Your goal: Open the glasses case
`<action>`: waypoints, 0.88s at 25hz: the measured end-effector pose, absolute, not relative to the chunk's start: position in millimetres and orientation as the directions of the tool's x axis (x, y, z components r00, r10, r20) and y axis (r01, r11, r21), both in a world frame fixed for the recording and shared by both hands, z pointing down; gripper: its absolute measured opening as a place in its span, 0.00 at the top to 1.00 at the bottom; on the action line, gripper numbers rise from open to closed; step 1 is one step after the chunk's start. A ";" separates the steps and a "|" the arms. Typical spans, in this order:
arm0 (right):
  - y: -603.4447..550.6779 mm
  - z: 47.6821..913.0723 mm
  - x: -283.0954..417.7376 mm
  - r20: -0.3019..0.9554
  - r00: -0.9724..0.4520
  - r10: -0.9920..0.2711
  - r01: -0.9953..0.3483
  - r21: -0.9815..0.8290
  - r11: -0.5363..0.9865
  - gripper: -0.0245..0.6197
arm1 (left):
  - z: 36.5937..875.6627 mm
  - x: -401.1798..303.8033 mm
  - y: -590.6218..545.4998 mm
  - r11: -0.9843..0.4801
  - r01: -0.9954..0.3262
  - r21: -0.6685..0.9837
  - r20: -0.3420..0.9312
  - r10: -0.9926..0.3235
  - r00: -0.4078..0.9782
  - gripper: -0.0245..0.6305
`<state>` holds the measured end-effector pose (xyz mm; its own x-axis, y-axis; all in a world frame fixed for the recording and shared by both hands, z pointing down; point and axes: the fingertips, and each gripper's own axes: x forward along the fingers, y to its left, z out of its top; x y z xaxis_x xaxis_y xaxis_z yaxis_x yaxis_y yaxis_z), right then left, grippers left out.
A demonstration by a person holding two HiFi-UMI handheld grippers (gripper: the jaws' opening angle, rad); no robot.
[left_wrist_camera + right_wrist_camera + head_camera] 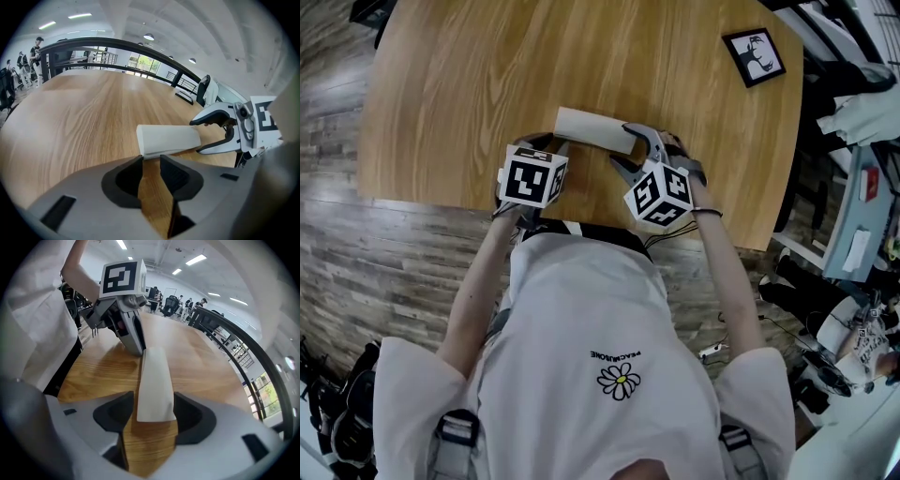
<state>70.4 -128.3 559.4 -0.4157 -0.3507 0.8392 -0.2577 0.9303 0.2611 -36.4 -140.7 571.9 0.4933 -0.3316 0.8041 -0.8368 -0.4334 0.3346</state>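
I had the right gripper point(154, 405) spread wide astride the right end of the closed white glasses case point(154, 376), which lay by the table's point(487, 75) near edge. The left gripper point(151, 161) stood part-open and empty, just short of the case's left end

Bright, even indoor light. Ceiling strip lamps point(196, 259) and round downlights point(149, 36) overhead, daylight through far windows point(140, 62). Soft short shadow under glasses case point(154, 380) on table point(93, 366). Gripper views heavily fisheye, black corners, near foreground blurred. Head view sharper, edges bowed, floor point(356, 272) dimmer.
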 end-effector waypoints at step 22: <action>-135.6 571.1 74.1 0.852 -0.347 -0.393 -0.233 0.328 0.916 0.56 | 575.2 -40.9 -142.8 -0.444 -0.846 0.294 0.816 -0.343 0.464 0.82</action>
<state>74.1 -135.6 571.1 -0.3471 -0.3929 0.8515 -0.2330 0.9157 0.3275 -40.9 -142.8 575.2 0.4643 -0.3433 0.8165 -0.8462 -0.4442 0.2944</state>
